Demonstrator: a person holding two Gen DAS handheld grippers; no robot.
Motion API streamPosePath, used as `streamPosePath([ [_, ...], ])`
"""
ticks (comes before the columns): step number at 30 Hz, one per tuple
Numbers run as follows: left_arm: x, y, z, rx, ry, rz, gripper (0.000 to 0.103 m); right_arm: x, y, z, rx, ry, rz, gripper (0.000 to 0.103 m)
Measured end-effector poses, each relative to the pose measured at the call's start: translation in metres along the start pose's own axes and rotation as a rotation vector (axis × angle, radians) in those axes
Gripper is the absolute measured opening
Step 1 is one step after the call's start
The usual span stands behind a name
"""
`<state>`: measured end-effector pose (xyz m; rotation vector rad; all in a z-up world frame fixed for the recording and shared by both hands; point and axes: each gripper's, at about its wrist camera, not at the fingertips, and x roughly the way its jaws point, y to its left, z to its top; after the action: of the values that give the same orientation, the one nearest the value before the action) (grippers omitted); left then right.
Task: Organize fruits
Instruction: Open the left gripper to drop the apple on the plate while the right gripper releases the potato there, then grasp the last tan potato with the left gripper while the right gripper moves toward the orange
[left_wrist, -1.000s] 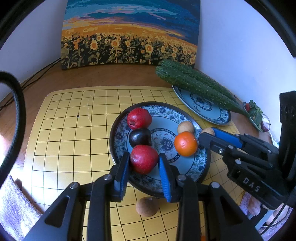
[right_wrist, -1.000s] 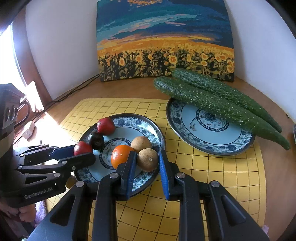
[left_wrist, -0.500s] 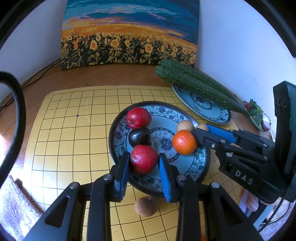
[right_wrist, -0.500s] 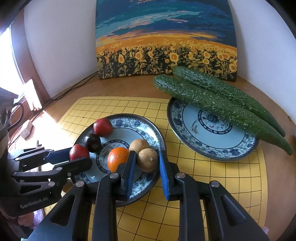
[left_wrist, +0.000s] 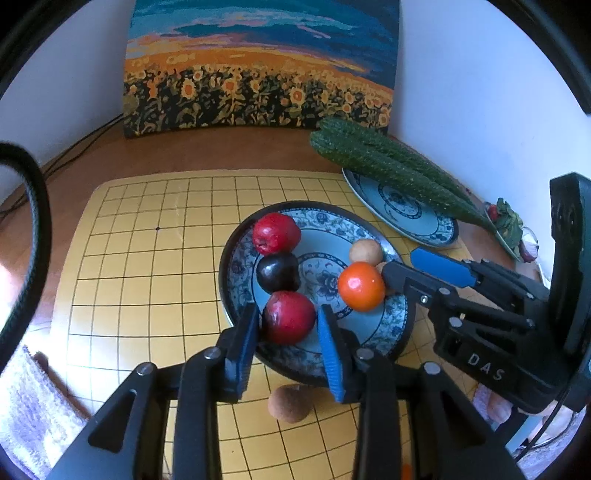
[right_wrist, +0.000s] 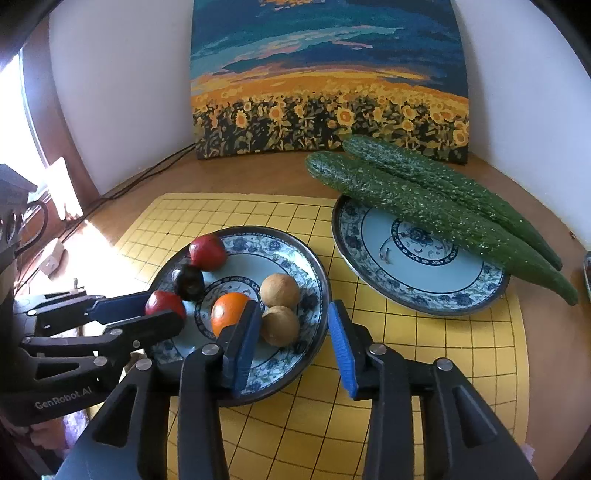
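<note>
A blue-patterned plate (left_wrist: 369, 236) (right_wrist: 280, 247) on the yellow grid mat holds two red fruits, a dark plum (left_wrist: 277, 271), an orange (left_wrist: 361, 286) (right_wrist: 229, 314) and two round brown fruits. My left gripper (left_wrist: 286, 317) (right_wrist: 162, 306) has the near red fruit (left_wrist: 290, 317) (right_wrist: 164, 304) between its pads as it rests on the plate. Its jaws are opening, and the pads still lie against the fruit. My right gripper (right_wrist: 293, 314) (left_wrist: 397, 264) is opening too. The near brown fruit (right_wrist: 279, 326) sits on the plate between its jaws, with a gap to the right pad.
A third brown fruit (left_wrist: 288, 402) lies on the mat (left_wrist: 147, 258) just off the plate's near rim. A second patterned plate (right_wrist: 406, 273) to the right carries two long cucumbers (right_wrist: 424, 206). A sunflower painting (right_wrist: 325, 110) leans on the back wall. Cables run along the left.
My right gripper's jaws have spread and let go of the near brown fruit, which now rests on the plate. The left gripper and its red fruit look almost unchanged.
</note>
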<state>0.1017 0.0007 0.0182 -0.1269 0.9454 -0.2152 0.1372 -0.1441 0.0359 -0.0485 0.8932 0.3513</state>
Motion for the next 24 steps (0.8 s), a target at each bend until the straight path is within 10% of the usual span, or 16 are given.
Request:
streamPosePath([
  [24,-0.044,0.012,-0.042,-0.06,0.008,-0.019,0.038,-0.056,0.029,-0.038,0.035,-0.003,0.005,0.044],
])
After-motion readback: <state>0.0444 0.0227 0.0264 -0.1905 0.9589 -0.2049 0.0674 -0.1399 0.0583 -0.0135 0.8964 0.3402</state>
